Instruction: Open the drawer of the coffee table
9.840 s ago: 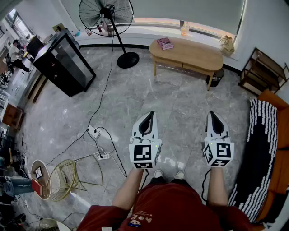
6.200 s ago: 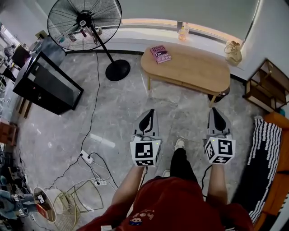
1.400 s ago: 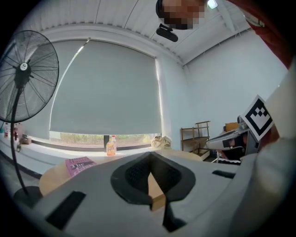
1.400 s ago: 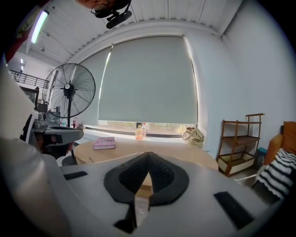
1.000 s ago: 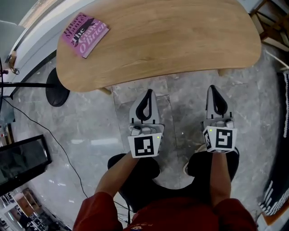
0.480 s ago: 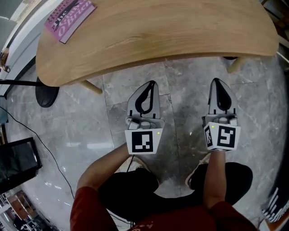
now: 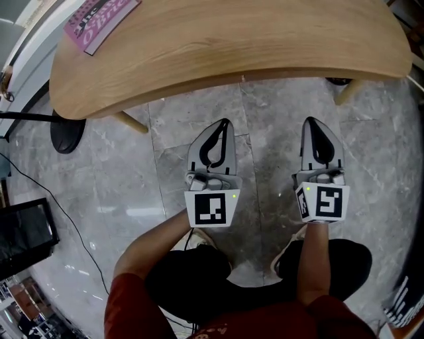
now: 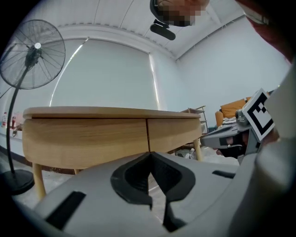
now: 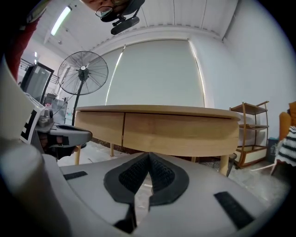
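The wooden coffee table (image 7: 232, 40) fills the top of the head view. Its front shows two plain drawer fronts side by side, the left drawer front (image 8: 88, 136) and the right drawer front (image 8: 173, 132), with a thin seam between them and no handle in sight. My left gripper (image 7: 222, 123) and my right gripper (image 7: 317, 121) hover side by side over the floor, a short way in front of the table's edge, touching nothing. Both point level at the drawer fronts. Each pair of jaws is shut with nothing between them.
A pink book (image 7: 99, 20) lies on the table's far left corner. The standing fan (image 8: 32, 51) is left of the table, its base (image 7: 66, 132) on the marble floor. A black cabinet (image 7: 23, 232) is at left, a wooden shelf (image 9: 252, 134) at right.
Over several seconds the person walked across the room up to the table. In the last second the person crouched and both grippers sank to drawer height, still shut.
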